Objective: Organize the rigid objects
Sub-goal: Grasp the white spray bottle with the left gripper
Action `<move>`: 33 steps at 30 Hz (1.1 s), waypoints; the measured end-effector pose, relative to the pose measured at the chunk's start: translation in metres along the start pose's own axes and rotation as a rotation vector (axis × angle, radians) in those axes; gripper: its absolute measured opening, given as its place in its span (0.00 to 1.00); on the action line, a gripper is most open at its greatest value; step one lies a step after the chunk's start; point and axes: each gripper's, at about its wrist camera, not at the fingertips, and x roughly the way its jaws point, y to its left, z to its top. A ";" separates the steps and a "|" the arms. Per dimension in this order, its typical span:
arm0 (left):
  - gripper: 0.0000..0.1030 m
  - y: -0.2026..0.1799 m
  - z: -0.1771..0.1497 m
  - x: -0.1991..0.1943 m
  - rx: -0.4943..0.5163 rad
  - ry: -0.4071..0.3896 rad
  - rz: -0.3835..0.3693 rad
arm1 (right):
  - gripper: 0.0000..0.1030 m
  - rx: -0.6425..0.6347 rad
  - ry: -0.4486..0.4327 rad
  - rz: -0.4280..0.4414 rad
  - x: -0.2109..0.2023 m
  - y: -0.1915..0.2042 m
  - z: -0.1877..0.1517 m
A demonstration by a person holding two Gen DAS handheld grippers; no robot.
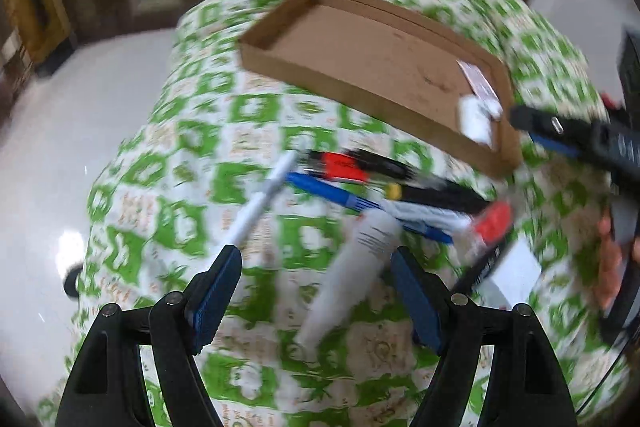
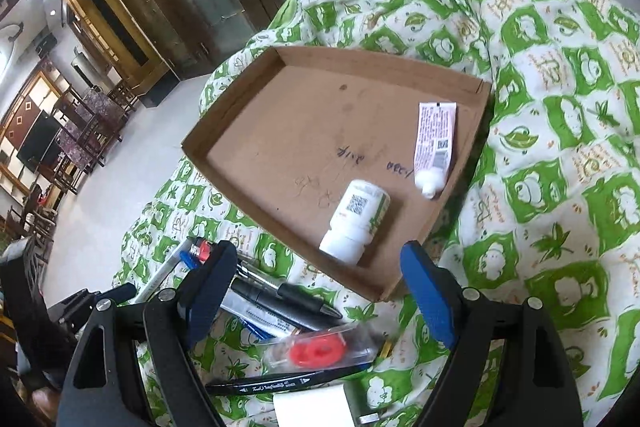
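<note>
Both tongs, left (image 1: 316,301) and right (image 2: 320,291), wide open, empty.

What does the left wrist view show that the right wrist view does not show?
Only the left wrist view shows the long white tube lying between the left gripper fingers, and the right gripper from outside.

Only the right wrist view shows handwriting on the tray floor and the red-spool tape dispenser.

Both show the cardboard tray, the white bottle, the pens and the green cloth.
</note>
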 end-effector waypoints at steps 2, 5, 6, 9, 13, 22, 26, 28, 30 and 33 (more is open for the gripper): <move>0.78 -0.014 -0.001 0.008 0.048 0.027 -0.003 | 0.81 0.018 0.004 0.003 0.001 -0.003 0.000; 0.78 -0.023 -0.001 0.022 0.084 0.068 0.016 | 0.81 0.047 0.018 0.013 0.002 -0.007 -0.001; 0.77 -0.023 -0.001 0.025 0.085 0.074 0.016 | 0.81 0.051 0.022 0.017 0.002 -0.007 -0.002; 0.49 -0.021 0.000 0.030 0.068 0.075 0.014 | 0.81 0.073 0.062 0.055 0.003 -0.008 -0.008; 0.39 -0.018 -0.001 0.031 0.055 0.074 0.003 | 0.81 0.131 0.158 0.084 0.013 -0.011 -0.021; 0.35 -0.009 0.000 0.030 0.001 0.084 -0.046 | 0.81 0.110 0.279 0.125 0.028 0.007 -0.040; 0.35 -0.010 -0.001 0.030 -0.003 0.090 -0.034 | 0.81 0.094 0.248 0.345 0.022 0.027 -0.038; 0.35 -0.009 -0.001 0.028 -0.010 0.087 -0.030 | 0.81 0.057 0.230 0.317 0.018 0.031 -0.038; 0.34 -0.005 -0.003 0.026 -0.031 0.083 -0.020 | 0.81 0.059 0.246 0.305 0.018 0.029 -0.041; 0.34 0.007 -0.003 0.021 -0.090 0.068 -0.016 | 0.81 0.120 0.288 0.302 0.022 0.020 -0.047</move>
